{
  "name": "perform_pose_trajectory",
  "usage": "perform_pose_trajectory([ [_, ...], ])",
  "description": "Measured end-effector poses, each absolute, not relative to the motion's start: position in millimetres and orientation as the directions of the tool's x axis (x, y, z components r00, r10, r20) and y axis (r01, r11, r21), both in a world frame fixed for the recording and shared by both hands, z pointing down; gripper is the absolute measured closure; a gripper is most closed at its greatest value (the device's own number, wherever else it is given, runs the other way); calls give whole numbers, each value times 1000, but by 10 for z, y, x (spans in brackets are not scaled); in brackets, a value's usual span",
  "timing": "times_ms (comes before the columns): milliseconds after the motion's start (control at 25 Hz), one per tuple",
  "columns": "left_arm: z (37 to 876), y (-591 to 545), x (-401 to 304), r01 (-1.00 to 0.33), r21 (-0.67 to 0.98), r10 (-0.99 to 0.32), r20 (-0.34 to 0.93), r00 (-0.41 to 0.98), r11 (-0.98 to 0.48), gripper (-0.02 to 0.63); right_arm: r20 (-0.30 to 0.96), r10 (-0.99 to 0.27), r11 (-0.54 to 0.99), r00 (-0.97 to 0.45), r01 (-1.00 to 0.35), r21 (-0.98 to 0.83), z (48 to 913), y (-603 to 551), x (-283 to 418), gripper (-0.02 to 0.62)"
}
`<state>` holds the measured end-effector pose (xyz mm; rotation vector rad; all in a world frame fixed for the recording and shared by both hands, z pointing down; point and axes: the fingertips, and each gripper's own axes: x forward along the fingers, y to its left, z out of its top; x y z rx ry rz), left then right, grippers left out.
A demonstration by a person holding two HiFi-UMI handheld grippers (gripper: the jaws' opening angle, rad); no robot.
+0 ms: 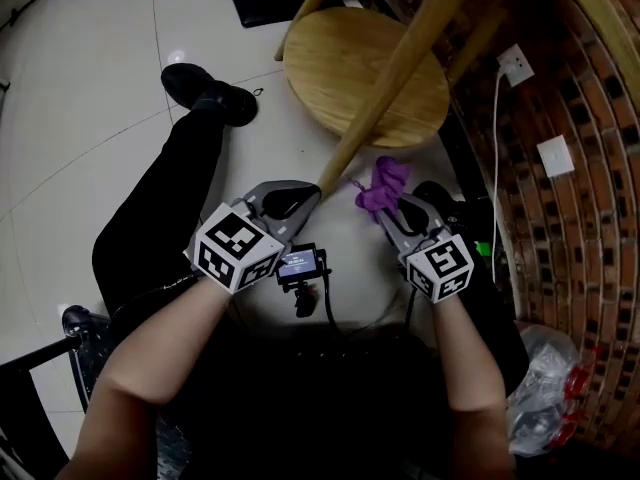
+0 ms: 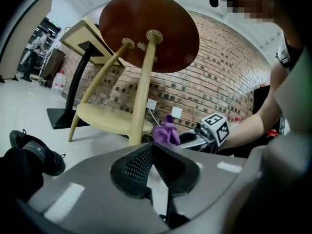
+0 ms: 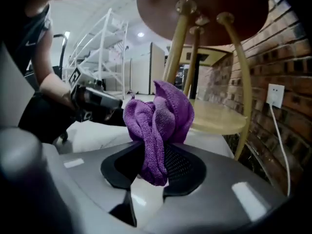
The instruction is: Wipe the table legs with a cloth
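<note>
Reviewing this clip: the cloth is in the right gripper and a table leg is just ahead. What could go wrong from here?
1. The right gripper pinches the purple cloth only by a bunched fold, so rubbing the table leg could pull it free.
2. The left gripper is shut on nothing, so the small table is not steadied and may slide.
3. A white cable hangs close behind the table, and a wide stroke could snag it.
</note>
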<state>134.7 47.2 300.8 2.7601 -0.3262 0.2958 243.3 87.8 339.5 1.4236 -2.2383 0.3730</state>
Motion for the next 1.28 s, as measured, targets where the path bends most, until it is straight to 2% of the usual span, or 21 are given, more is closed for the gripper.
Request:
perform_pose_trajectory([
  [120, 2875, 462, 1395, -274, 328, -213, 211, 954, -904, 594, 402, -868, 315, -291, -949, -6, 3028, 834, 2345, 476],
  [280, 2749, 520, 1338, -247, 315, -194, 190, 962, -916, 594, 252, -920, 291, -300, -954, -73, 2402, 530, 2127, 474],
  [400, 2707, 568, 1296, -221, 305, -179, 161, 971, -926, 594, 164, -956, 239, -245, -969, -55, 1708, 116, 2280, 466],
  [560, 2600, 573, 1251, -208, 332, -179, 115, 977, -920, 594, 93, -987, 128, -129, -992, -18, 878, -317, 2563, 445],
  [880, 2468, 549, 1225, -197, 347, -174, 96, 980, -917, 594, -29, -998, 49, -55, -986, 161, -179, -637, 2637, 411],
  [1080, 2466, 556, 1258, -195, 353, -173, 93, 981, -915, 594, -97, -993, -82, 68, -986, 145, -511, -734, 2674, 411],
  [1200, 2493, 568, 1276, -192, 354, -168, 97, 981, -915, 594, -135, -977, -199, 164, -929, 313, -331, -656, 2551, 424],
  [1280, 2503, 551, 1268, -195, 352, -173, 93, 981, -915, 594, -127, -979, -200, 158, -851, 486, -32, -604, 2356, 425],
])
